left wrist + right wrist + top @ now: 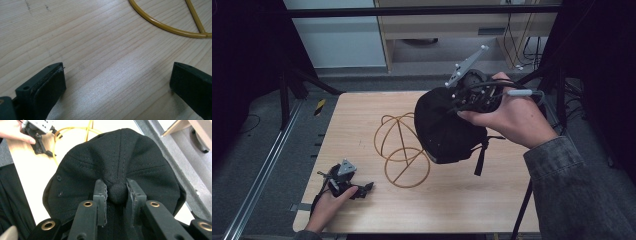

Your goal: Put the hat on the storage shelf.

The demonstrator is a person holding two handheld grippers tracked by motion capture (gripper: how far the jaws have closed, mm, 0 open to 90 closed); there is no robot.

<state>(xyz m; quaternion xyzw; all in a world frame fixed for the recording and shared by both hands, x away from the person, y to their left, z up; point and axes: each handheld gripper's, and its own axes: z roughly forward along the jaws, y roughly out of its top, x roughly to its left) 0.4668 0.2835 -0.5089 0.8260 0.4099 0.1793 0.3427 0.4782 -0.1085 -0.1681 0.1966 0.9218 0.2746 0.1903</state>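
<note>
Pale wooden table (452,200), grey floor (242,160), black cap (447,127) above.

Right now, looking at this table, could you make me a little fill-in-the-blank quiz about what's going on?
1. The right gripper holds a black ____ by its top button.
2. The wire stand on the table is coloured ____.
3. The left gripper rests low over the wood with its jaws ____.
4. The cap hangs just to the ____ of the stand in the high view.

Missing words: cap; yellow; open; right
</note>
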